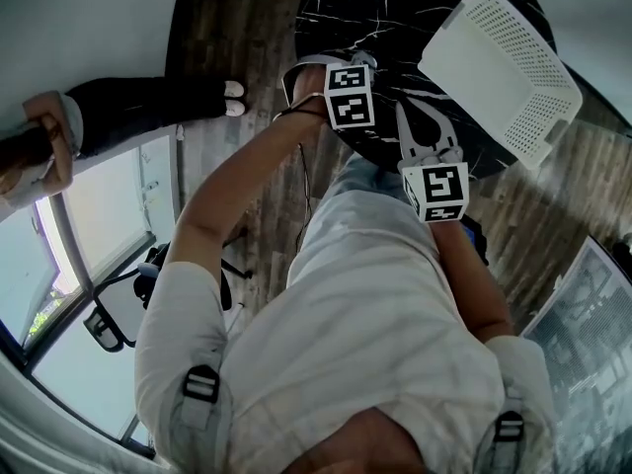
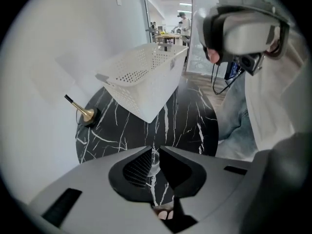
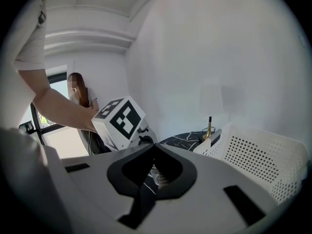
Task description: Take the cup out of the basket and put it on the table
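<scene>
A round black worktop with white marble veins (image 1: pixel 395 8) carries a white perforated plastic basket (image 1: pixel 504 77), which lies skewed near the far right edge in the head view. In the left gripper view the basket sits tilted, one corner down on the stone and its open top turned away to the right. What is inside it cannot be seen.

The left hand-held gripper (image 2: pixel 155 149) hangs over the near edge of the worktop, facing the basket but well apart from it. Its jaws are together, tips touching, with nothing clamped. The right hand-held gripper (image 3: pixel 155 147) is held just beside it, nearer the person's body. Its jaws also meet at the tips and grip nothing. The left one's marker cube fills the middle of the right gripper view.

Through the slit under each pair of tips shows a small clear ribbed thing, apparently the glass cup (image 3: pixel 158 177). It stands on the bare black stone, outside the basket and free of both grippers.

A brass-coloured cone-shaped stand with a thin black stick (image 2: pixel 85 113) stands at the worktop's rim by the white wall, near the basket's end. A second person (image 1: pixel 148 102) stands on the wooden plank floor (image 1: pixel 247 47) by the window
</scene>
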Tool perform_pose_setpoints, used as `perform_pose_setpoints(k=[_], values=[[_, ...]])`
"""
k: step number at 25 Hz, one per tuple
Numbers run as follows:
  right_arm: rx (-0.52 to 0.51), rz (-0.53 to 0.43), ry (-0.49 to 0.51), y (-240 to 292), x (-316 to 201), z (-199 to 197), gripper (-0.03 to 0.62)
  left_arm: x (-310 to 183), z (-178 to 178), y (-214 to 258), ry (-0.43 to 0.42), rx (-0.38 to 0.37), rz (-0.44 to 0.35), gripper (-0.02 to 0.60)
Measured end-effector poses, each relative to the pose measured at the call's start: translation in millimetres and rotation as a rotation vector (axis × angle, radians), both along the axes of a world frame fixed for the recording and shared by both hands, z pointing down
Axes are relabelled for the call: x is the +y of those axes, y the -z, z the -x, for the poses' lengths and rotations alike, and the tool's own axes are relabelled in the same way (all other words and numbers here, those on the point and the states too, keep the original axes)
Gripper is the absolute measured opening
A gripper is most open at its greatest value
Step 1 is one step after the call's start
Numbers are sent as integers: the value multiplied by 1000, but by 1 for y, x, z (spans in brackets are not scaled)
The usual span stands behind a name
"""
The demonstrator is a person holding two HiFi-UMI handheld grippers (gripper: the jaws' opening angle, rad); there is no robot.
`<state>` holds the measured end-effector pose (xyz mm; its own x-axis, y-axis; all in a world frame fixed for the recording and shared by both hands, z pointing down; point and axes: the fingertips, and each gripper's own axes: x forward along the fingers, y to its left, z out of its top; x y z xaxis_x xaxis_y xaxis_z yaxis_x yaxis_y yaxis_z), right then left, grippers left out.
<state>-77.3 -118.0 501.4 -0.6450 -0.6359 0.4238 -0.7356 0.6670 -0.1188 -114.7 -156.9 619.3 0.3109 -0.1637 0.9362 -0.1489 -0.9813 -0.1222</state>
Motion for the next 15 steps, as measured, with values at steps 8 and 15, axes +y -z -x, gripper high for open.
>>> perform_pose_setpoints(k=[8,15], values=[[-31,-60,-37,35,-5,-14,9,5,-15,95,156,242,-73,35],[-59,-119,-72,88,-1,-35,9,27,-40,186,278,553,-147,35]])
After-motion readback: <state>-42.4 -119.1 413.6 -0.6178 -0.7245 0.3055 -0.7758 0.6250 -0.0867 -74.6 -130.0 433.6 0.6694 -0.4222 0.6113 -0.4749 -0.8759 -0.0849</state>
